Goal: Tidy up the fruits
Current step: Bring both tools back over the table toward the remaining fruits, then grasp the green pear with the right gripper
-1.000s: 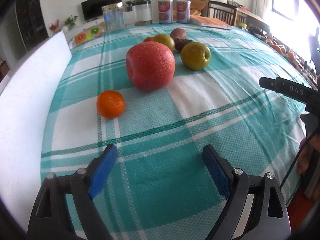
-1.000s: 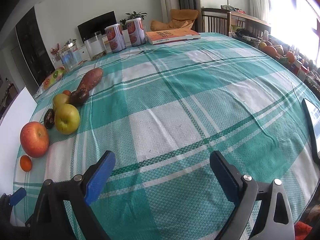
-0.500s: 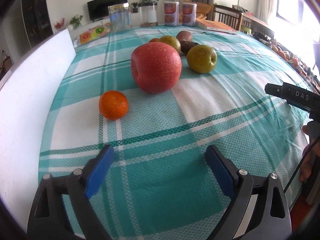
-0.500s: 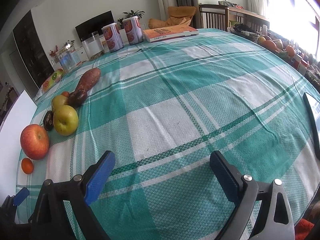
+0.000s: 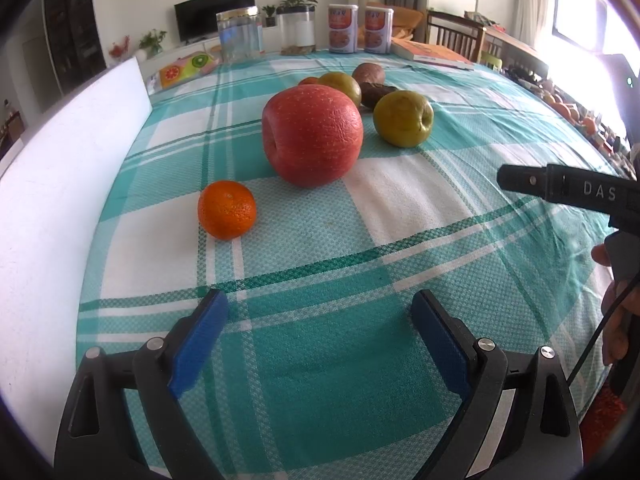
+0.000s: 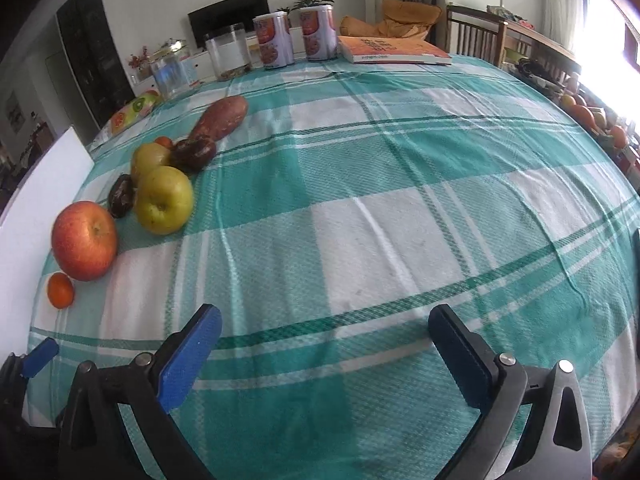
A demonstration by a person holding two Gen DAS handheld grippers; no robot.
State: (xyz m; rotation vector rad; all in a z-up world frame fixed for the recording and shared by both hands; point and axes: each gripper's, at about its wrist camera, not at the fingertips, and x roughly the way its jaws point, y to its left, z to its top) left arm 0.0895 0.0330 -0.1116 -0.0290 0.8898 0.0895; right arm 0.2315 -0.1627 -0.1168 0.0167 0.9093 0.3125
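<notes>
We see little change over the last second: our left gripper [image 5: 320,320] hangs over the tabletop's teal and white checked cloth [image 5: 400,208] with its blue-padded jaws wide apart and nothing between them, having widened slightly a moment earlier. Our right gripper [image 6: 324,344] has just been opening its jaws further, and they now stand about as wide as they go, also empty; its view has slid a little across the cloth, and the fruit sits somewhat nearer than before.

The fruit itself has not moved. The small orange mandarin [image 5: 227,209] lies nearest the left jaws, just in front of the large red apple [image 5: 313,133]. Behind that lie a yellow-green apple [image 5: 403,118], a second green apple [image 5: 341,85], dark brown wrinkled fruits [image 5: 376,94] and a reddish-brown sweet potato [image 6: 220,117], all clustered near the white board [image 5: 60,168].

We judge that no fruit has been picked up yet; both grippers look readied for a first grasp, the mandarin being the closest candidate.
</notes>
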